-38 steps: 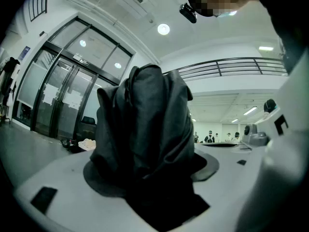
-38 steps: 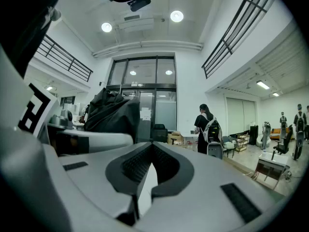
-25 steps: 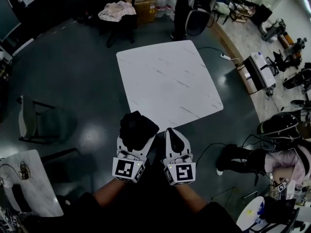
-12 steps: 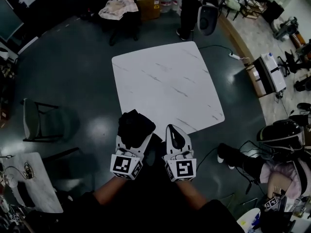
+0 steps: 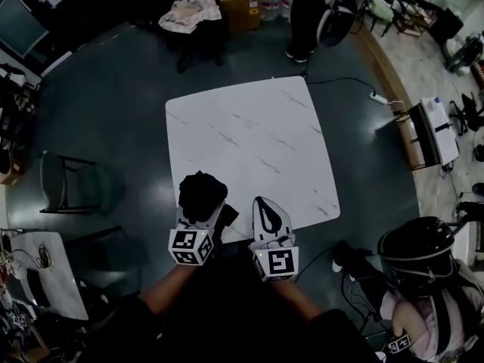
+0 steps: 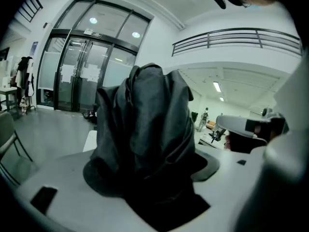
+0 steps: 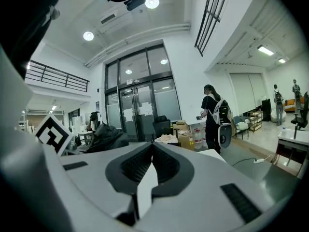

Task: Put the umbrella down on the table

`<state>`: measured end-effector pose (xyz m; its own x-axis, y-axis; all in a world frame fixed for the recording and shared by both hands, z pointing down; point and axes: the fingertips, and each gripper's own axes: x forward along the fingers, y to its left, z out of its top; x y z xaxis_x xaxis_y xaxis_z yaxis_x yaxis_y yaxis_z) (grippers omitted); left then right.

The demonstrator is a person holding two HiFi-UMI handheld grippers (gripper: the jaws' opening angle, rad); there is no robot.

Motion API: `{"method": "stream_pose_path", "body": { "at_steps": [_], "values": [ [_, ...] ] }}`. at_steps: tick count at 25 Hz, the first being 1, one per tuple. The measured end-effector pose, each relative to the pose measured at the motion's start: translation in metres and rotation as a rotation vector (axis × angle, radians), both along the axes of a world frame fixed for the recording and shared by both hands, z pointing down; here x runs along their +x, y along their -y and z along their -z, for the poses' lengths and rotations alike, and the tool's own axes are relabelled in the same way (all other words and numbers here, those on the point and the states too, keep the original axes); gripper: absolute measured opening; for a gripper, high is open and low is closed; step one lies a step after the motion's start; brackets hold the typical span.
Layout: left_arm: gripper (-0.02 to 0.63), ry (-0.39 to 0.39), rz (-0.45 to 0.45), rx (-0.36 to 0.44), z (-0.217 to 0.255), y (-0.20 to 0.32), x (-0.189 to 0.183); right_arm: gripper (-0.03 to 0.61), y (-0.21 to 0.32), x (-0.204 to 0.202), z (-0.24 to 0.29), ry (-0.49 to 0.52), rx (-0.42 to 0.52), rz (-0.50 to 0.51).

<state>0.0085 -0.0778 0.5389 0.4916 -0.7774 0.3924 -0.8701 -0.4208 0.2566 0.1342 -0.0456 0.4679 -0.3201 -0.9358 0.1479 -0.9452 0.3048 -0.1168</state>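
A black folded umbrella (image 5: 201, 193) is bunched between the jaws of my left gripper (image 5: 202, 212), which is shut on it. The umbrella hangs over the near left corner of the white marble table (image 5: 249, 138), above its top. In the left gripper view the dark fabric (image 6: 145, 134) fills the middle and hides the jaws' inner faces. My right gripper (image 5: 263, 203) is just to the right, at the table's near edge, shut with nothing in it. Its pads (image 7: 164, 163) meet in the right gripper view, where the umbrella (image 7: 104, 137) shows at the left.
A chair (image 5: 68, 184) stands left of the table and a second marble table (image 5: 45, 278) is at the lower left. A person with a backpack (image 5: 325, 6) stands beyond the far edge. A helmeted person (image 5: 416, 259) sits at the lower right. A power strip (image 5: 376, 97) lies on the floor.
Both grippers have come forward to the table's near edge, the umbrella still held in the left one. The table now sits further left in the head view.
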Motion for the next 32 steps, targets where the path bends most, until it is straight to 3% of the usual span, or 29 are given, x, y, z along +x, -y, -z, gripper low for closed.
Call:
{"method": "stream_pose_path", "body": {
  "at_steps": [5, 12, 20, 25, 28, 32],
  "values": [
    [0.351, 0.001, 0.051, -0.085, -0.029, 0.028, 0.022, 0.017, 0.028, 0.024, -0.023, -0.014, -0.032, 0.053],
    [0.351, 0.015, 0.028, -0.193, -0.082, 0.063, 0.053, 0.017, 0.054, 0.04, -0.068, -0.002, -0.125, 0.042],
    [0.353, 0.133, -0.054, -0.259, -0.142, 0.096, 0.077, 0.017, 0.082, 0.062, -0.08, 0.033, -0.17, -0.014],
    [0.353, 0.123, -0.085, -0.359, -0.179, 0.11, 0.093, 0.017, 0.095, 0.06, -0.093, 0.026, -0.23, 0.031],
    [0.353, 0.159, -0.112, -0.404, -0.202, 0.116, 0.098, 0.017, 0.099, 0.059, -0.095, 0.043, -0.258, 0.046],
    [0.353, 0.18, -0.085, -0.478, -0.229, 0.128, 0.096, 0.017, 0.105, 0.063, -0.099, 0.03, -0.279, 0.044]
  ]
}}
